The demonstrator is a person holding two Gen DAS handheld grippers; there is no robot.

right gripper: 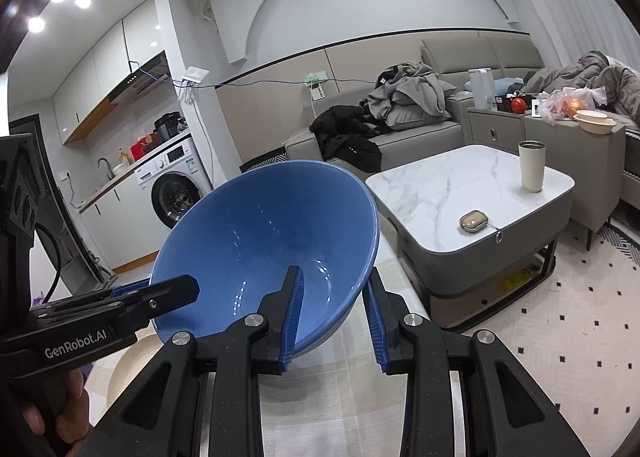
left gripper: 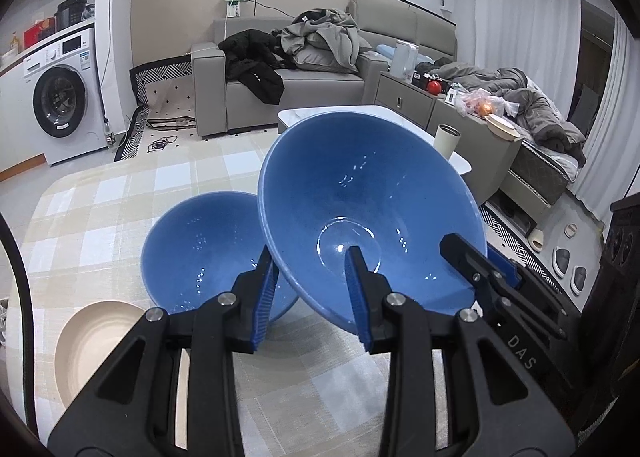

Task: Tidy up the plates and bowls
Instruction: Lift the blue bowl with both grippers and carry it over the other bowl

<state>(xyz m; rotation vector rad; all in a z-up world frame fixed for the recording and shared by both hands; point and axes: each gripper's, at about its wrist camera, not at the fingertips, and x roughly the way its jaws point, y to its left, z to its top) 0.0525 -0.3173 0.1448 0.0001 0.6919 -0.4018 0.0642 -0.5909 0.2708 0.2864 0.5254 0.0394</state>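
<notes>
A large blue bowl (left gripper: 372,193) hangs tilted above the checked tablecloth (left gripper: 120,209), with both grippers clamped on its rim. My left gripper (left gripper: 310,255) is shut on the near-left rim, one pad outside the wall and one inside. My right gripper (left gripper: 474,257) pinches the rim further right. In the right wrist view the same blue bowl (right gripper: 264,233) sits in my right gripper (right gripper: 334,275), and the left gripper (right gripper: 176,291) grips its left edge. A second, smaller blue bowl (left gripper: 200,249) rests on the cloth behind. A beige plate (left gripper: 92,341) lies at the near left.
A marble-topped coffee table (right gripper: 452,185) stands just beyond, carrying a cream tumbler (right gripper: 532,167) and a small case (right gripper: 472,221). A grey sofa (left gripper: 256,97) piled with clothes and a washing machine (left gripper: 60,101) are further back. A hand (right gripper: 52,413) holds the left gripper's handle.
</notes>
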